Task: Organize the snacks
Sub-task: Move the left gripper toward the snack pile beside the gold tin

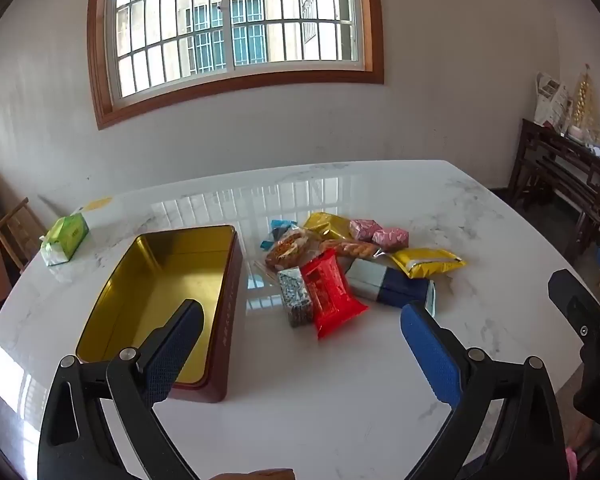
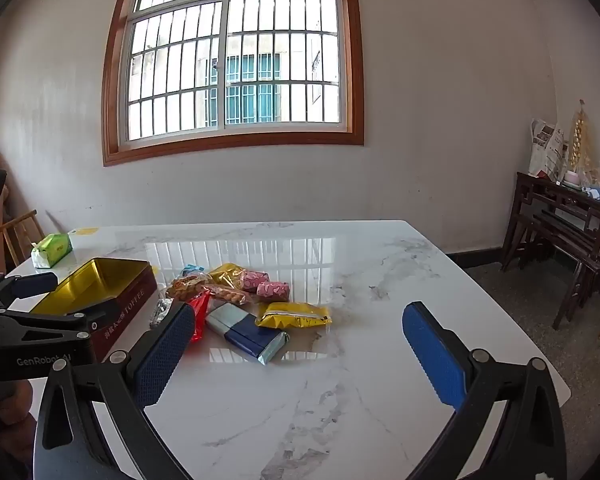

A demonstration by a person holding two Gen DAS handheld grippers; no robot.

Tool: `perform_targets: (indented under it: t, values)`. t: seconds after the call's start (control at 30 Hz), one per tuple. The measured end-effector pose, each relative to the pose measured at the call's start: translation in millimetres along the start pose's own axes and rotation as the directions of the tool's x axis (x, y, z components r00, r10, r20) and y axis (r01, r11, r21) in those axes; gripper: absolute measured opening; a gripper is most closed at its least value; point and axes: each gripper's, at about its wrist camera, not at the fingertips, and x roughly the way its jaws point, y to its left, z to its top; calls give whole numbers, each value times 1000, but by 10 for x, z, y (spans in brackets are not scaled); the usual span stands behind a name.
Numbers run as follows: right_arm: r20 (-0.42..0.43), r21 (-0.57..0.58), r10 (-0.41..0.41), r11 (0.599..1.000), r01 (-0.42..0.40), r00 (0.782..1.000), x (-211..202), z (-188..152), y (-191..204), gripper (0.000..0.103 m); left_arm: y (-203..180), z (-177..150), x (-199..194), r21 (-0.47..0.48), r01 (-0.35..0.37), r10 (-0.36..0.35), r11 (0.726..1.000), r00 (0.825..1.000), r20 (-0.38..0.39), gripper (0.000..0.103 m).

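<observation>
An open dark-red tin (image 1: 230,320) with a bare gold inside stands at the left of the white marble table (image 1: 340,392). Right of it lies a loose pile of snacks: a red packet (image 1: 332,292), a silver patterned packet (image 1: 296,296), a blue-and-grey bar (image 1: 388,284), a yellow packet (image 1: 428,262), two pink sweets (image 1: 376,234) and a clear bag of biscuits (image 1: 292,248). My left gripper (image 1: 300,312) hangs open in front of tin and pile, holding nothing. My right gripper (image 2: 298,312) is open too, short of the blue-and-grey bar (image 2: 244,332).
A green tissue pack (image 1: 64,240) sits at the table's far left corner. A dark wooden side table (image 2: 560,216) with clutter stands by the right wall, and a wooden chair (image 2: 20,232) by the left. The table's right edge (image 2: 500,300) drops to the floor.
</observation>
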Motion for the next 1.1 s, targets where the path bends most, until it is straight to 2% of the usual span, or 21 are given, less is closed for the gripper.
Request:
perform_targets:
  t: [0.1, 0.13, 0.23, 0.73, 1.1]
  values:
    - [-1, -4, 9, 1000, -9, 1000, 7, -8, 24, 103, 11, -14, 11, 2, 0, 0, 1000, 1000, -9, 99]
    - [-3, -5, 11, 1000, -11, 1000, 12, -11, 39, 103, -22, -38, -50, 21, -12, 12, 1000, 1000, 19, 99]
    - [-10, -3, 16, 1000, -16, 1000, -1, -8, 6, 103, -86, -23, 22, 35, -21, 22, 999, 1000, -20, 99]
    - [-47, 20, 43, 999, -42, 998, 89, -121, 5, 103, -98, -98, 142, 42, -3, 6, 999, 998, -70, 99]
    - [-130, 65, 86, 995, -78, 988, 311, -262, -102, 103, -63, -148, 363, 18, 64, -60, 998, 984, -168, 99]
